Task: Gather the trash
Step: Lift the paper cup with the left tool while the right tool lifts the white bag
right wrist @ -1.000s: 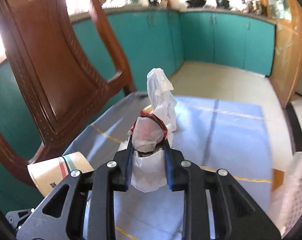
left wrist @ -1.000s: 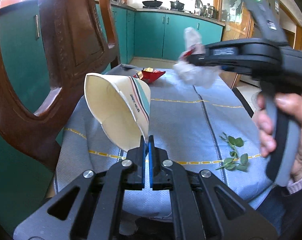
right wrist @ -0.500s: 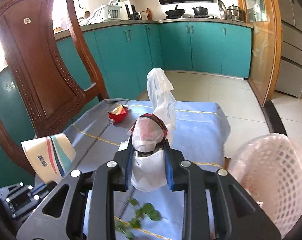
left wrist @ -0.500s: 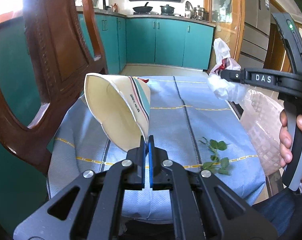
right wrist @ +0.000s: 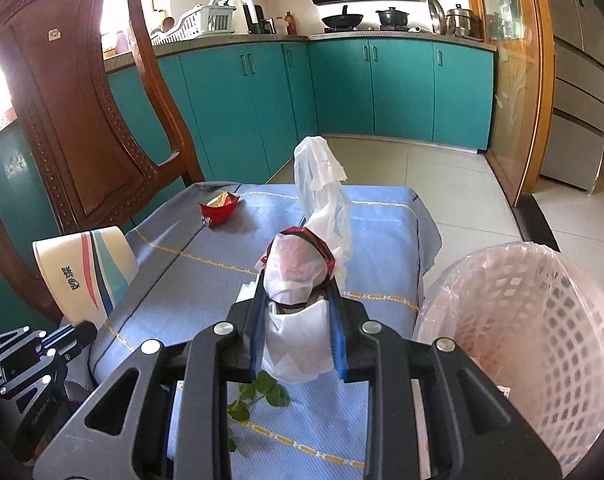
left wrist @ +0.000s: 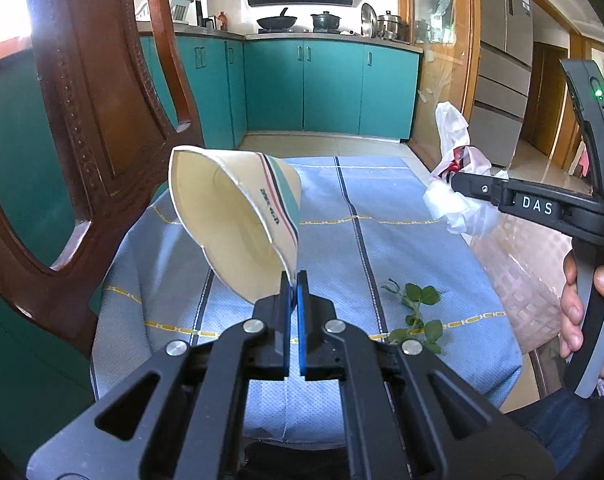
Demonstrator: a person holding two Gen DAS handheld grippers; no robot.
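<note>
The left gripper (left wrist: 293, 280) has its jaws pinched tight on the rim of a flattened paper cup (left wrist: 238, 220), which tilts up and to the left above the near left part of the desk (left wrist: 402, 248), clear of the blue cloth that covers it. The right gripper (right wrist: 298, 316) holds a crumpled white plastic bag (right wrist: 302, 276) with a red and black wrapper showing through it; the jaws are partly closed around the bundle, and a loose tail of the bag stands up above them. In the left wrist view this bundle (left wrist: 458, 184) hangs over the desk's right edge. A pale pink mesh basket (right wrist: 542, 320) lined with thin plastic stands just beside that right edge. A leafy green sprig (left wrist: 416, 316) lies on the cloth near the near right corner, and a red wrapper (right wrist: 220, 206) rests near the far left corner.
</note>
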